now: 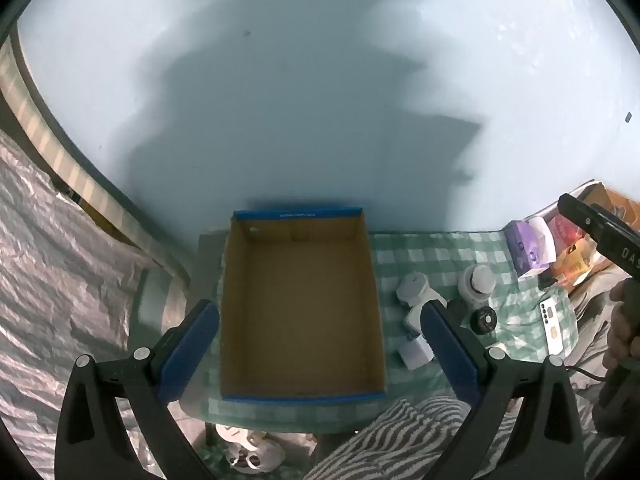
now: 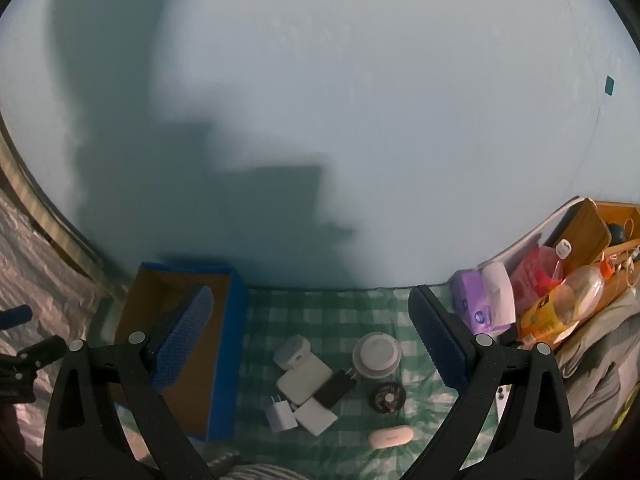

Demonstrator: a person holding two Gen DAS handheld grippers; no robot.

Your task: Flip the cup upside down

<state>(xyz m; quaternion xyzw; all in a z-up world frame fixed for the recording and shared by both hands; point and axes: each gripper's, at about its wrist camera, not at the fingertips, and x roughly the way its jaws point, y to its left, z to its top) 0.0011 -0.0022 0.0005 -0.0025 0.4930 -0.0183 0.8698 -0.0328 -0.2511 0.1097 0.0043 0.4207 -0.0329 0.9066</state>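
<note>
The white cup (image 2: 376, 354) stands on the green checked cloth (image 2: 320, 312), seen from above with a closed round face up; it also shows in the left wrist view as the cup (image 1: 478, 282). My right gripper (image 2: 311, 292) hangs open above the cloth, with the cup below and between its fingers, touching neither. My left gripper (image 1: 320, 308) is open over the empty cardboard box (image 1: 300, 304), nothing between its blue pads. A hand (image 1: 624, 320) holds the right gripper's body at the right edge.
The blue-rimmed box (image 2: 224, 344) sits left of the cup. Several white chargers (image 2: 300, 384), a black adapter (image 2: 334, 390), a black round piece (image 2: 387, 398) and a white case (image 2: 390, 438) lie near the cup. A purple tissue pack (image 2: 476, 304) and bottles (image 2: 560, 304) crowd the right; a pale wall stands behind.
</note>
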